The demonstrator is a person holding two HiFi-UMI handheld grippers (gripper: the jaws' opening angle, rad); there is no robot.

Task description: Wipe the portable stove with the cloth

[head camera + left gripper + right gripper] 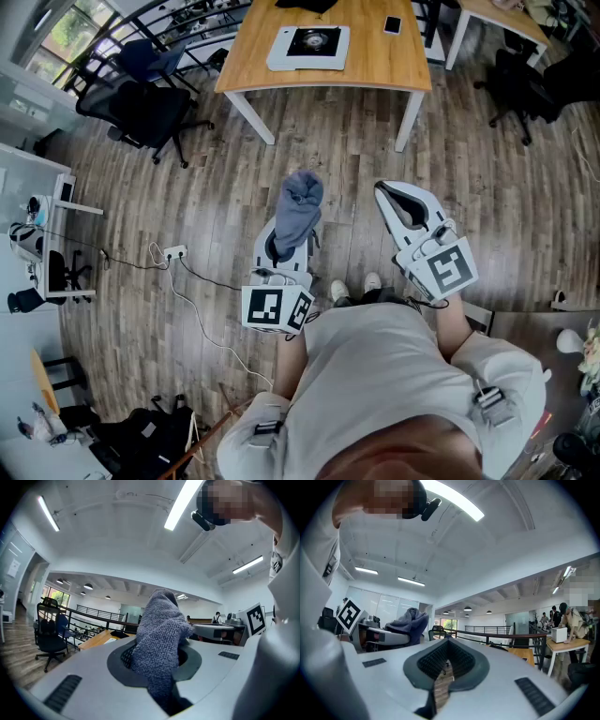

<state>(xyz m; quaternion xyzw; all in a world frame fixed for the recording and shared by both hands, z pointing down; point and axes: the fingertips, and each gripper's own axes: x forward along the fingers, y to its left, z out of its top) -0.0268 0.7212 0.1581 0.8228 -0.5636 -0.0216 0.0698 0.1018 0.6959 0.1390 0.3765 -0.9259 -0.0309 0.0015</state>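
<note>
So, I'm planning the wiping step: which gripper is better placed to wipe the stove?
Left. The left gripper is shut on the grey cloth, while the right gripper is shut with nothing between its jaws. The portable stove sits on the table ahead, beyond either gripper, so distance favours neither.

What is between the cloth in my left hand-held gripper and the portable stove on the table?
In the head view, only bare wooden floor lies between the cloth and the table that carries the portable stove.
</note>
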